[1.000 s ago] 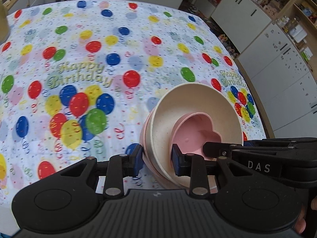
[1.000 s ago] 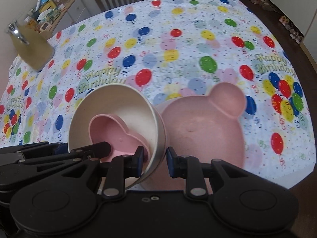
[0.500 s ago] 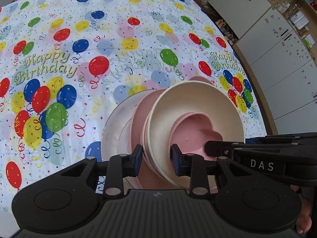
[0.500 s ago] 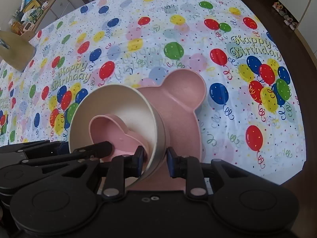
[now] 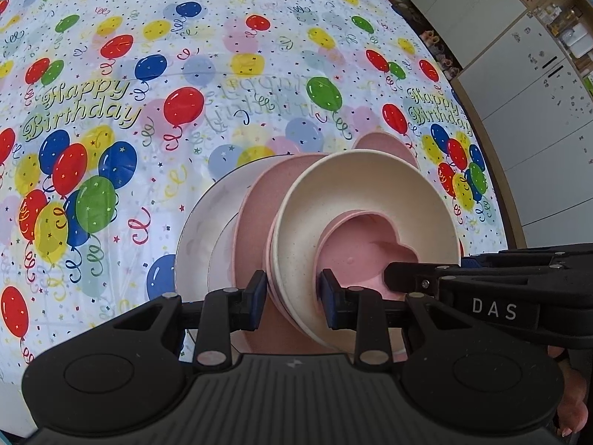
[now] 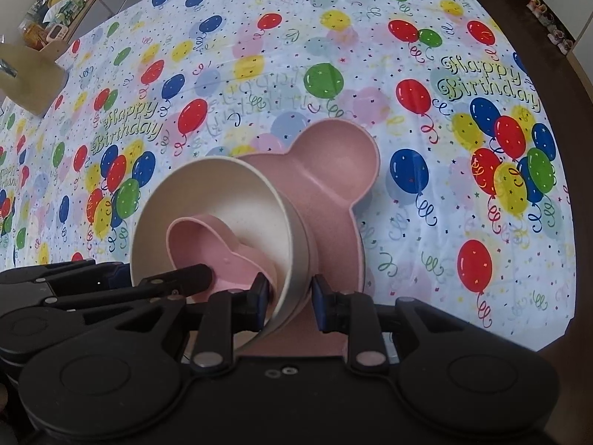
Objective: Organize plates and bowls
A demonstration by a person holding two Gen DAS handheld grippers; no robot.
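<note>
On the left, the surface [image 5: 111, 222] carries a balloon-print "Happy Birthday" cloth [image 6: 463, 204]. A white plate [image 5: 196, 230] lies on it, partly under a pink bear-shaped plate [image 6: 333, 170] whose round ear points away from the cameras. A cream bowl [image 5: 370, 193] sits tilted over the pink plate, its opening turned toward the cameras, and a pink heart bowl [image 5: 355, 256] nests inside it.

The left hand-held gripper [image 5: 293, 298] pinches the left rim of the stacked bowls: one finger lies outside the wall, the other inside the cream bowl. A further pink rim shows just under the cream one at this grip.

The right hand-held gripper [image 6: 290, 302] pinches the right rim of the cream bowl in the same manner, one finger inside and one outside. Each gripper appears in the other's view, reaching into the bowl from the side.

At far right, white cabinets [image 5: 519, 74] stand beyond the surface edge.
</note>
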